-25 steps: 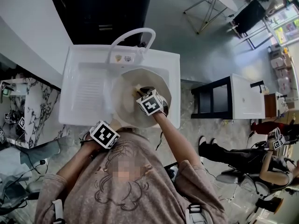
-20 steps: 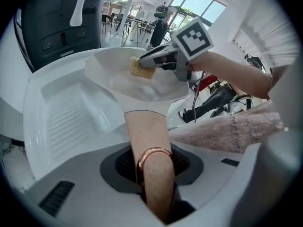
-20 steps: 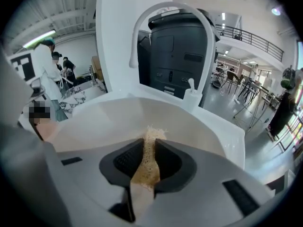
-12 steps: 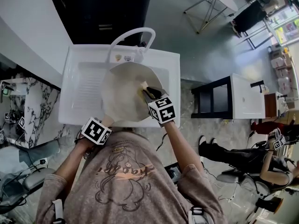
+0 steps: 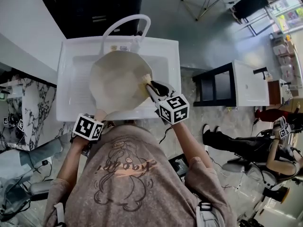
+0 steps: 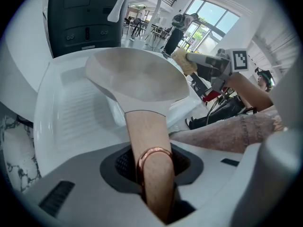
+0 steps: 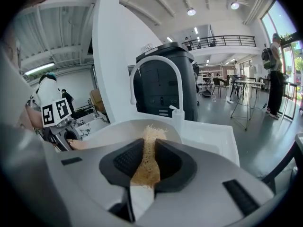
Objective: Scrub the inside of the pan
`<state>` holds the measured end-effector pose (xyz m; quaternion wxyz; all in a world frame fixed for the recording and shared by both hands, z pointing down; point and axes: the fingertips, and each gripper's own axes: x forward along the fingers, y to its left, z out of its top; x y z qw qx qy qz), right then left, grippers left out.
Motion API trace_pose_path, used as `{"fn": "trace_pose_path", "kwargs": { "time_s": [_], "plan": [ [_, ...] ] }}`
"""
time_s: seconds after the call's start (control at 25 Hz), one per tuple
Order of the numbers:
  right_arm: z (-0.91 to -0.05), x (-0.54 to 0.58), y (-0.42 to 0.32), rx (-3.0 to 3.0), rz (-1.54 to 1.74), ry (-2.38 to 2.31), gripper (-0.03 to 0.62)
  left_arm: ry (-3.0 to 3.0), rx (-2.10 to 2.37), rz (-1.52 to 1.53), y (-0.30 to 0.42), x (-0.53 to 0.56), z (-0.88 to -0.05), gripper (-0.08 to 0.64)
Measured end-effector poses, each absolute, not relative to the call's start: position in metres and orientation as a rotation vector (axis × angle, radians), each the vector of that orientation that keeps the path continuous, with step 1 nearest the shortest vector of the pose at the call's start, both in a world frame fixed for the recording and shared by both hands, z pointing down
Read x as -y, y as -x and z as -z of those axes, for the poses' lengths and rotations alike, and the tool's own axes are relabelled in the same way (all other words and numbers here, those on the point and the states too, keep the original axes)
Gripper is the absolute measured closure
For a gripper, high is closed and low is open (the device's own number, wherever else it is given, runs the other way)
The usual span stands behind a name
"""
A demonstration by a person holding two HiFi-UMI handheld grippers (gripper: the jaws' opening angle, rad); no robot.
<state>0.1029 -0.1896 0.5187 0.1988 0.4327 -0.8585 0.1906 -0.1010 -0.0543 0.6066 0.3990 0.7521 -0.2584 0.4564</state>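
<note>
A cream pan is held tilted over the white sink. Its pale wooden handle, with a copper hanging ring, is clamped in my left gripper, which is at the sink's front left. My right gripper is shut on a tan fibrous scrub pad. The pad's tip rests against the pan's right inner wall. In the left gripper view the pad touches the pan's far rim. In the right gripper view the pan lies just beyond the pad.
A white arched faucet rises at the sink's back edge, with a ribbed draining board on the left. A dark cabinet stands behind. A black-and-white side table is to the right, and a seated person beyond it.
The pan has swung left and up over the basin. My right gripper has slid from the pan's middle out to its right wall. The left gripper moved left.
</note>
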Motion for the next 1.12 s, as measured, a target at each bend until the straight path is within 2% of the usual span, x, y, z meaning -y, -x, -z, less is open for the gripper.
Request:
{"fn": "trace_pose_path", "kwargs": {
  "time_s": [0.4,0.64,1.12],
  "plan": [
    [-0.490,0.158,-0.144,2.432,-0.645,-1.394,0.500,-1.849,0.790,-1.131,0.126,0.058,-0.609,0.423],
    [-0.488,0.150,-0.140,2.440,-0.638,-1.375,0.500,-1.860,0.941,-1.139,0.141,0.076,-0.594,0.423],
    [-0.483,0.154,-0.105,2.529,-0.606,-1.327,0.500,-1.831,1.034,-0.961,0.151,0.087,-0.569,0.423]
  ]
}}
